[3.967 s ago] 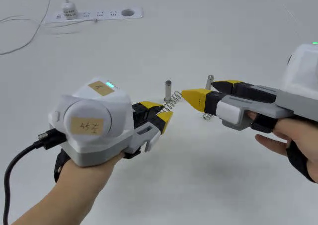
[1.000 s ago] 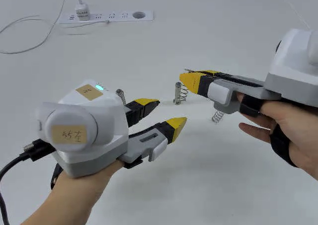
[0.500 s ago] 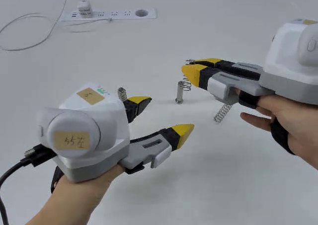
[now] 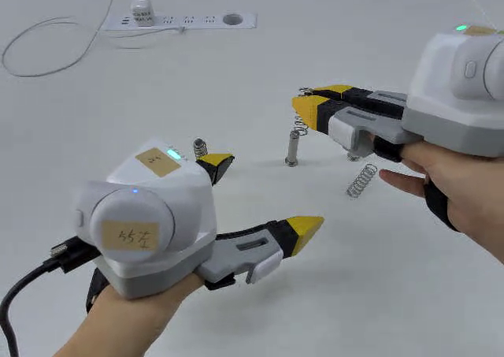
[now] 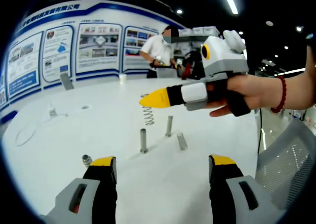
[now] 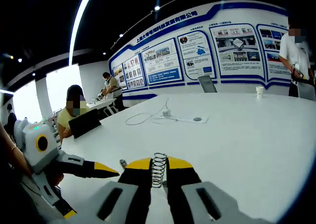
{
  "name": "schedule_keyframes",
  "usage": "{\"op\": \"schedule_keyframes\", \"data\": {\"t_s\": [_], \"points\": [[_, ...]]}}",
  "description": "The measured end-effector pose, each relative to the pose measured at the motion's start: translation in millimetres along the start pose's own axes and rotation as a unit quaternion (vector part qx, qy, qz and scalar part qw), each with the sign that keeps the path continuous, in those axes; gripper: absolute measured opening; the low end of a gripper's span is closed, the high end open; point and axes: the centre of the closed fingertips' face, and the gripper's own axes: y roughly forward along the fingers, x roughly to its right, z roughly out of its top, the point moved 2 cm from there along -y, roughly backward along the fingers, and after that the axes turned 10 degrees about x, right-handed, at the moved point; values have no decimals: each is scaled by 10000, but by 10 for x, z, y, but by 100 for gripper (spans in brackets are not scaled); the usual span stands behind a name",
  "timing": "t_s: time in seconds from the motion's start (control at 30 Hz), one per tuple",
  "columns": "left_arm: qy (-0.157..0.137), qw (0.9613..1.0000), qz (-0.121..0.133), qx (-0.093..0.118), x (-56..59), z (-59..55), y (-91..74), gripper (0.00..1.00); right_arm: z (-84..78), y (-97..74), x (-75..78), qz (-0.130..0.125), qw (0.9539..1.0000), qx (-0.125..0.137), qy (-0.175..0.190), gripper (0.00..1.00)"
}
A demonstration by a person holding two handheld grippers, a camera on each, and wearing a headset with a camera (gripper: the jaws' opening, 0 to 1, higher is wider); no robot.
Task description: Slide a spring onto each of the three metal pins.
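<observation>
Step 2 of 3, judged. Right gripper (image 4: 302, 106) clamped on spring (image 6: 158, 170), which hangs near top of bare pin (image 4: 293, 147). Left gripper (image 4: 264, 195) jaws apart, empty. Loaded pin (image 4: 200, 147) beside it. Next: centre coil over pin tip, lower.

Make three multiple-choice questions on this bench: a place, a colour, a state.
1. Where does the loose spring lie? A) on the table, right of the bare pin in the head view B) on a chair C) inside a box
2. What colour are the grippers' jaw tips? A) red B) yellow C) green
3. How is the right gripper? A) open, empty B) shut on a pin C) shut on a spring
Answers: 1 A, it lies flat beside that pin; 2 B, the tips show yellow in every view; 3 C, the spring stands between its closed jaws.
</observation>
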Motion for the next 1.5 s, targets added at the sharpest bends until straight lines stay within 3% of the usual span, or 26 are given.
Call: {"op": "schedule_keyframes", "data": {"t_s": [0.4,0.8,1.13,1.5], "points": [[1,10000,27,-12,5,-24,13,92,-94,110,115,-80,9998,-112,-148,12],[47,9998,199,-28,-48,-42,-20,100,-169,176,150,-150,9996,-159,-202,12],[-25,9993,358,-34,-98,-58,-55,100,-226,136,121,-137,9989,-209,-398,12],[-50,9989,462,-9,-118,-49,-67,100,-234,130,51,-165,9954,-201,-917,12]]}}
